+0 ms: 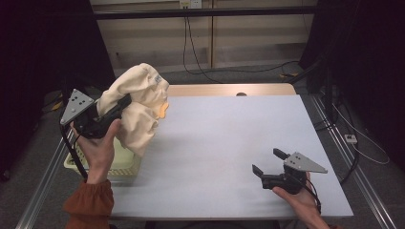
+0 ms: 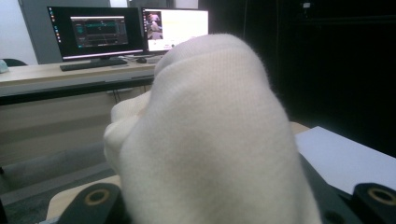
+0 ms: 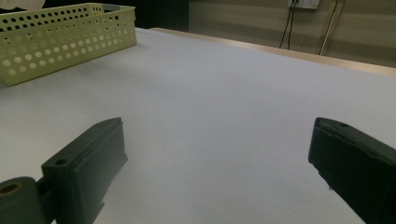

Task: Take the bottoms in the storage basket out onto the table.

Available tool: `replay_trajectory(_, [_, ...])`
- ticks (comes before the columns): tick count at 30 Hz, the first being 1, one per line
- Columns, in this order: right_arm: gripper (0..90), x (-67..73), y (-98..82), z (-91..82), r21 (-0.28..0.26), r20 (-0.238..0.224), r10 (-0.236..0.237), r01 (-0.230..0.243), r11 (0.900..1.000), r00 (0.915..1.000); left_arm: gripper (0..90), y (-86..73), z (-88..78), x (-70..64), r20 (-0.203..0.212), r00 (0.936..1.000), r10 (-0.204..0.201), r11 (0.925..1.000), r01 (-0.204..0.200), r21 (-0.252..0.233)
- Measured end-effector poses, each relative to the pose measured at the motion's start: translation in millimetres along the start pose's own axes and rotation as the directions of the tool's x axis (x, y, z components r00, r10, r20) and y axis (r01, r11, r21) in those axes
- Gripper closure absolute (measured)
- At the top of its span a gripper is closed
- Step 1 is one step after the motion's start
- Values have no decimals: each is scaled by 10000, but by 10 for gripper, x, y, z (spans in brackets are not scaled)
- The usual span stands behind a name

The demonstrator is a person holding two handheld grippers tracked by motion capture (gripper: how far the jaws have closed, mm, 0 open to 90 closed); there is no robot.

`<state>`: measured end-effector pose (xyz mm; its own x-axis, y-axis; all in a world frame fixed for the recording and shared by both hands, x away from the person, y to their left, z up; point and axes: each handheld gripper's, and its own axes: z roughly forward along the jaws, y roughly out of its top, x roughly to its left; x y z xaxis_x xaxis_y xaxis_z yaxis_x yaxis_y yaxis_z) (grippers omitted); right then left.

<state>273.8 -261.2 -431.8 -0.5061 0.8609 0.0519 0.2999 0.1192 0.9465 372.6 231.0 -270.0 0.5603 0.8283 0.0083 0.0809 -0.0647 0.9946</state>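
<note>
Left hand-held gripper (image 1: 125, 102) pinches cream garment (image 1: 138, 107), lifted above yellow basket (image 1: 125, 164) at the surface's (image 1: 229, 143) left edge. Right hand-held gripper (image 1: 270, 161) rests spread, near right. Judged best: swing garment right, lower flat, keep grip firm.

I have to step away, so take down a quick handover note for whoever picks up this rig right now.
Left tongs: shut on the cream garment, holding it bunched in the air above the table's left edge, over the yellow perforated basket.
Right tongs: open with nothing between them, low over the white table near its front right.
Done: garment is lifted out of the basket.
Left: probably bring it onto the table and lay it out, with the right tongs taking a second hold.
</note>
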Motion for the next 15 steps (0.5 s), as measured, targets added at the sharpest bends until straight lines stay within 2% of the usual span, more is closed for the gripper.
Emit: replay_trajectory(15, [38,1,0,-1,-6,-10,-8,8,10000,10000,754,16,38,-87,246,9996,139,9998,-142,112])
